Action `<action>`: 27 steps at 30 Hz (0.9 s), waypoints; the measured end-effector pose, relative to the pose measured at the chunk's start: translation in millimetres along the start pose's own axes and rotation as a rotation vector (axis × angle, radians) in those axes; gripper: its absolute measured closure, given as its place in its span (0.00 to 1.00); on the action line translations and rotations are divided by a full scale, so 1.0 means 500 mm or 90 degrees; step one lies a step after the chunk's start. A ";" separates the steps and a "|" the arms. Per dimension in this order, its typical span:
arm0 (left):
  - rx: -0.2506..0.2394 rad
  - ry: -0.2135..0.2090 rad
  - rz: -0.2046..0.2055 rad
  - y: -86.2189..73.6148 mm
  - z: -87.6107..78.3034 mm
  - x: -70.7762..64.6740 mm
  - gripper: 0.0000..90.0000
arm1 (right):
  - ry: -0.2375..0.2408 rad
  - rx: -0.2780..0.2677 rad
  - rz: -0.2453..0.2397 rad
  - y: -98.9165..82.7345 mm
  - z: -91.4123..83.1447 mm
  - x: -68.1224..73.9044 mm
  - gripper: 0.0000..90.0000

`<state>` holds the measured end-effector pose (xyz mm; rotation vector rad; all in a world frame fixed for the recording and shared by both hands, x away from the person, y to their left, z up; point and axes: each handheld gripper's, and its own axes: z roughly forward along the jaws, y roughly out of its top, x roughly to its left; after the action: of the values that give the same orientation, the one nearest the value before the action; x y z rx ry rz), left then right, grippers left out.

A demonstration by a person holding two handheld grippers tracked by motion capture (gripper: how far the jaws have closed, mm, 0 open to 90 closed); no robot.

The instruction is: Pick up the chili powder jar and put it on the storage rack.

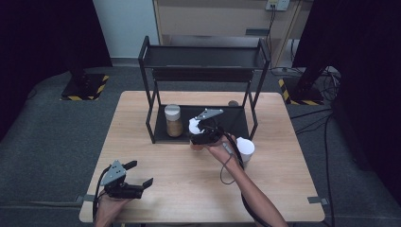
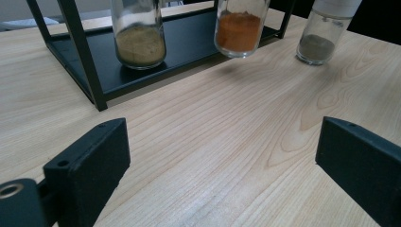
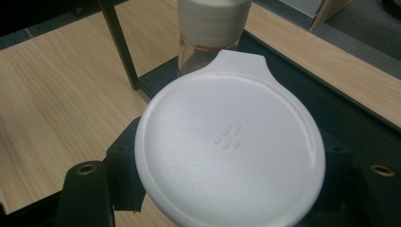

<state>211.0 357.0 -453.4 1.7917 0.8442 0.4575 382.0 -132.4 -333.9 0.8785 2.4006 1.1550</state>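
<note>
My right gripper [image 1: 201,135] is shut on a glass spice jar of orange powder [image 2: 239,28], gripping it just under its white lid [image 3: 227,146]. The jar hangs a little above the table, at the front edge of the black rack [image 1: 203,56]. On the rack's lower shelf stands a jar of beige powder [image 1: 173,120] with a white lid [image 3: 213,19]. A third jar, holding grey powder [image 2: 326,33], stands on the table to the right of the rack [image 1: 245,149]. Near the table's front left corner my left gripper [image 1: 141,173] stands open above bare wood, jaws wide apart [image 2: 227,161].
The two-tier black rack has thin posts [image 2: 82,52] at its corners and an upper shelf [image 1: 203,59] overhead. The wooden table [image 1: 189,189] has free room across its front. A cable [image 1: 227,170] trails along the right forearm.
</note>
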 end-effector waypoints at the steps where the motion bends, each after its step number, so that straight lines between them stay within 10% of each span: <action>1: 0.000 0.000 0.000 0.000 0.000 0.000 0.03 | -0.001 -0.001 -0.001 0.003 -0.002 -0.003 0.35; 27: -0.003 -0.003 -0.003 -0.002 -0.001 0.003 0.03 | -0.042 0.007 0.035 0.071 0.044 -0.052 0.35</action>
<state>211.4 358.4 -454.4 1.7852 0.8439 0.4521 427.1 -119.7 -318.5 0.9772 2.3456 1.1150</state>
